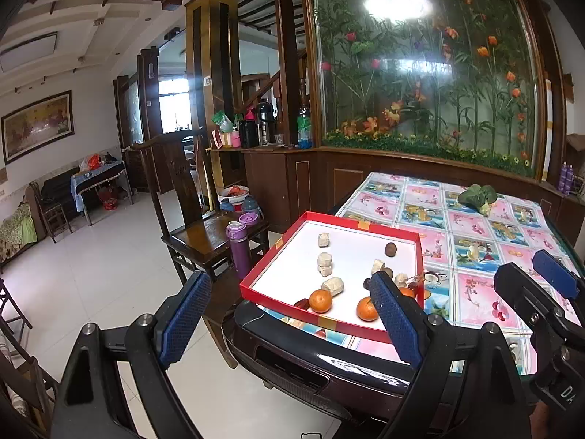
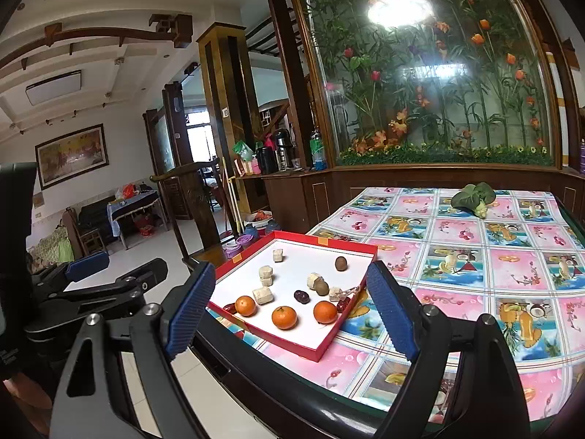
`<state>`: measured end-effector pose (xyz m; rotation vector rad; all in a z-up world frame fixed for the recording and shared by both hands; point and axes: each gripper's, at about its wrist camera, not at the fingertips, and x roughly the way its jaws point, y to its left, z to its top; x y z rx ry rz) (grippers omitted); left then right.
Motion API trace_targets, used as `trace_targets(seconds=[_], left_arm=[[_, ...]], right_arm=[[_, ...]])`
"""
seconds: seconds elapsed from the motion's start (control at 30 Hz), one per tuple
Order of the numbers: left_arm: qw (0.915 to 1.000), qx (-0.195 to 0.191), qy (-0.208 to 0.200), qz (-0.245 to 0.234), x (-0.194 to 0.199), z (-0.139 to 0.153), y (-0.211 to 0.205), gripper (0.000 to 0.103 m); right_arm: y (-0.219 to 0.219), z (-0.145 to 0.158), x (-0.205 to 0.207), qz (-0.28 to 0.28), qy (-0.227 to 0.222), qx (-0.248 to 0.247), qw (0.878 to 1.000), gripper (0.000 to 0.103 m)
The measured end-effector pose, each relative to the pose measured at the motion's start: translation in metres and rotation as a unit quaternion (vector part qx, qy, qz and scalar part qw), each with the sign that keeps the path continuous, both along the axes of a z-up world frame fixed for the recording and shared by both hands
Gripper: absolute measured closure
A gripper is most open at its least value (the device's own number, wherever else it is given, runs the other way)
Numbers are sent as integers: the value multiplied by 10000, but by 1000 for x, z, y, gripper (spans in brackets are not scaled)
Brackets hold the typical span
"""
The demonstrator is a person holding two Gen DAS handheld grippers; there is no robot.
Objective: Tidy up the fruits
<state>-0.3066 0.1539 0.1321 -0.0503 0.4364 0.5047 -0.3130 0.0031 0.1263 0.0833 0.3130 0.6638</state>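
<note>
Left wrist view: the left claw stands wide open and empty, off the near table edge. A red tray lies ahead, its near rim between the blue fingers. Inside on the white floor lie oranges, pale cake pieces, a brown round fruit and dark dates. The right claw shows at the right edge, over the flowered cloth. A green vegetable lies at the far end. A wooden chair and a purple bottle stand left of the table.

Right wrist view: the right claw is also open and holds nothing. The tray sits between its fingers in the picture, three oranges in a row nearest. Cake pieces, brown fruits and dates lie behind them. The left claw shows at left, above the tiled floor. A glass panel of flowers rises behind the table.
</note>
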Motion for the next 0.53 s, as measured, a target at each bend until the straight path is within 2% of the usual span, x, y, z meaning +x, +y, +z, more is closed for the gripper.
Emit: trace_targets(seconds=[0.43, 0.53], left_arm=[[9998, -187, 81, 89, 16, 2, 25, 14], [9999, -120, 53, 111, 22, 5, 27, 14]], right_arm=[[35, -1, 35, 297, 270, 4, 9992, 17], [43, -1, 45, 351, 303, -22, 9989, 17]])
